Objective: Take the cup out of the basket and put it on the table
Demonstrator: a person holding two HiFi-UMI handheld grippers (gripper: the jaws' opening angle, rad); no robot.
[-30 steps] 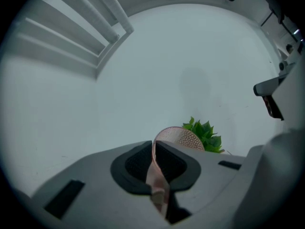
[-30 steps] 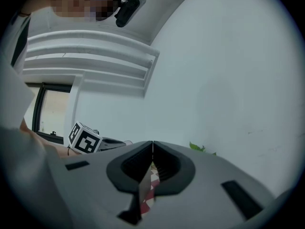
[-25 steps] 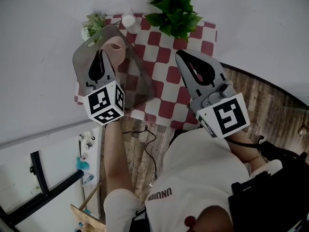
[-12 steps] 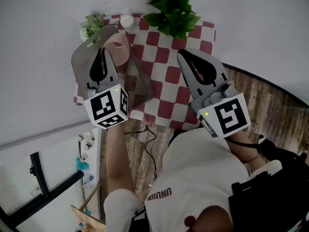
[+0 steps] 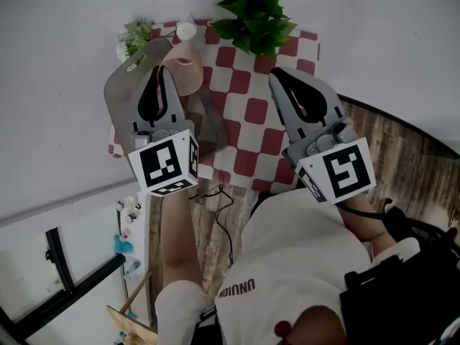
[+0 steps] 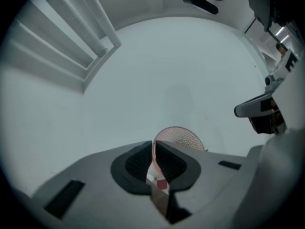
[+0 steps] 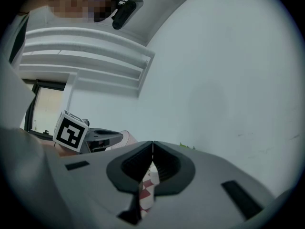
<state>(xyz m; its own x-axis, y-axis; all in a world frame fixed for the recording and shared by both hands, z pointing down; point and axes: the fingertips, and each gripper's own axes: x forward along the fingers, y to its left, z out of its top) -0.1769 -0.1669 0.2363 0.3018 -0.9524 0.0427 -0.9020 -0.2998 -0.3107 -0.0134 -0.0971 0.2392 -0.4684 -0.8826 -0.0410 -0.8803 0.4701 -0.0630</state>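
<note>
A pink cup [image 5: 189, 75] hangs over the far right part of the grey see-through basket [image 5: 117, 100], which stands on the left of the checked cloth [image 5: 253, 113]. My left gripper [image 5: 161, 73] is shut on the cup's rim; in the left gripper view the thin cup wall [image 6: 179, 137] is pinched between the pads of that gripper [image 6: 153, 151]. My right gripper [image 5: 277, 75] hovers over the cloth to the right, its jaws shut with nothing between them [image 7: 152, 149]. From the right gripper view the cup [image 7: 127, 138] shows to the left.
A leafy green plant [image 5: 256, 13] stands at the cloth's far edge, with a small white jar [image 5: 187, 31] and a little flower pot [image 5: 132, 39] to its left. A white wall lies beyond. Wooden floor [image 5: 402, 157] shows on the right.
My left gripper has risen with the cup, and the cup has shifted a little right, toward the basket's right wall. The right gripper has hardly moved.
</note>
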